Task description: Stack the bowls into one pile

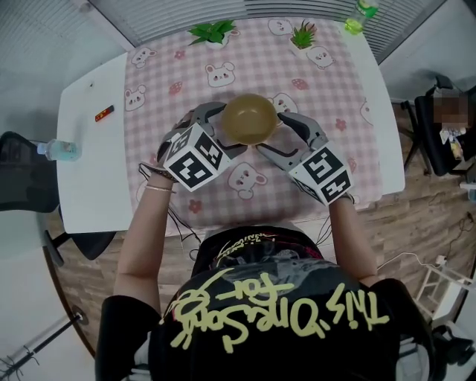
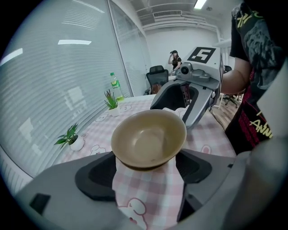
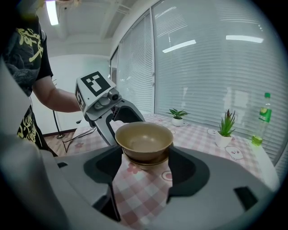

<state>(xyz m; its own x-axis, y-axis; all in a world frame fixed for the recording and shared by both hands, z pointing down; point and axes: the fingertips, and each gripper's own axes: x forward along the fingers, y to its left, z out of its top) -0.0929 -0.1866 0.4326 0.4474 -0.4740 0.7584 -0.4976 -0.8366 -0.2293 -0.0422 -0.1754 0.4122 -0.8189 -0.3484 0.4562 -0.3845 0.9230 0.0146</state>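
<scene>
Bright, even light; soft shadows; gripper views fisheye-warped, corners black.

The white tabletop [image 1: 97,178] is mostly covered by a pink checked cloth [image 1: 245,59] with bunny prints. On the cloth, stacked bowls [image 1: 249,119] sit at the centre, with two potted plants [image 1: 213,32] at 12 o'clock and a green bottle [image 1: 357,16] at 1. A small red-and-black object [image 1: 104,113] lies on the bare white at 10.

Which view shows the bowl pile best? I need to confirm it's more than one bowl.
The right gripper view: it sees the bowl pile side-on, with a second rim showing under the top bowl. The left gripper view looks into the top bowl, little beneath. The head view shows only its inside.
</scene>
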